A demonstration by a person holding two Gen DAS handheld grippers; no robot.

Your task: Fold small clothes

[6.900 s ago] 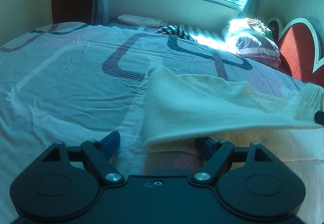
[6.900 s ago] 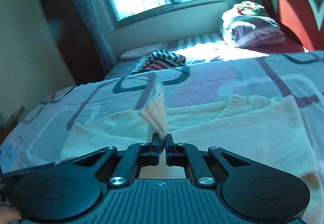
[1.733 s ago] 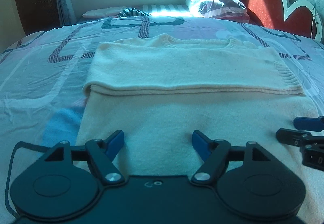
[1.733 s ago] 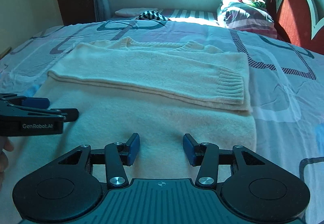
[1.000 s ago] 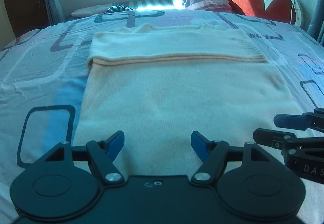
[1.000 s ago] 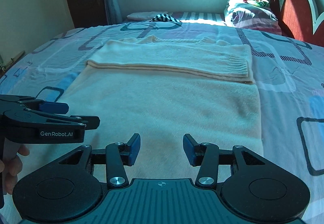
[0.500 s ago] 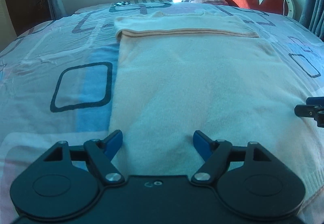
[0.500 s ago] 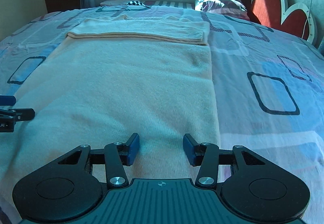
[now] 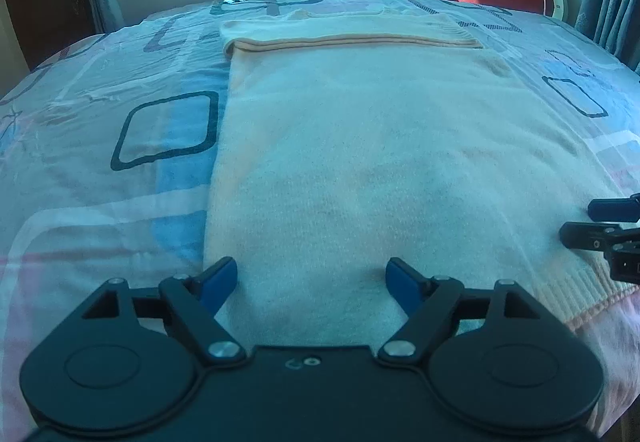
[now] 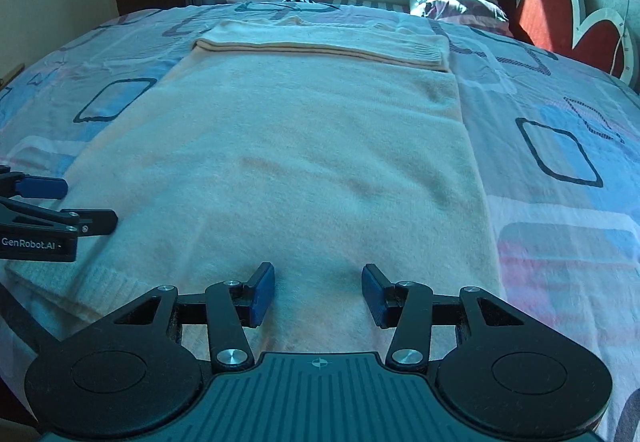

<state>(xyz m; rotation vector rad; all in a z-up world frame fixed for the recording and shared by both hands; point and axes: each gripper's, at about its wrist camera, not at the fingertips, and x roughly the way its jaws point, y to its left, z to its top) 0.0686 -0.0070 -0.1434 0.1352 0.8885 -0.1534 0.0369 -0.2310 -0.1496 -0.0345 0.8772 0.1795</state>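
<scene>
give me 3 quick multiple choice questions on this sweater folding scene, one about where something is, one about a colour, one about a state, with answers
1. Where do the folded-in sleeves lie on the cream sweater?
A. across its far end, near the neckline
B. across its near ribbed hem
C. hanging off the bed's edge

2. What colour are the pads on the right gripper?
A. red
B. blue
C. yellow

3. What is between the fingers of the left gripper?
A. a pinched fold of sweater
B. a striped garment
C. nothing gripped; they stand apart over the flat sweater

Answers:
1. A, the sleeves form a band across the far end, just before the neckline.
2. B, both pads show blue in the right wrist view.
3. C, the jaws are opening and the knit lies flat beneath them, unpinched, near the hem.
</scene>
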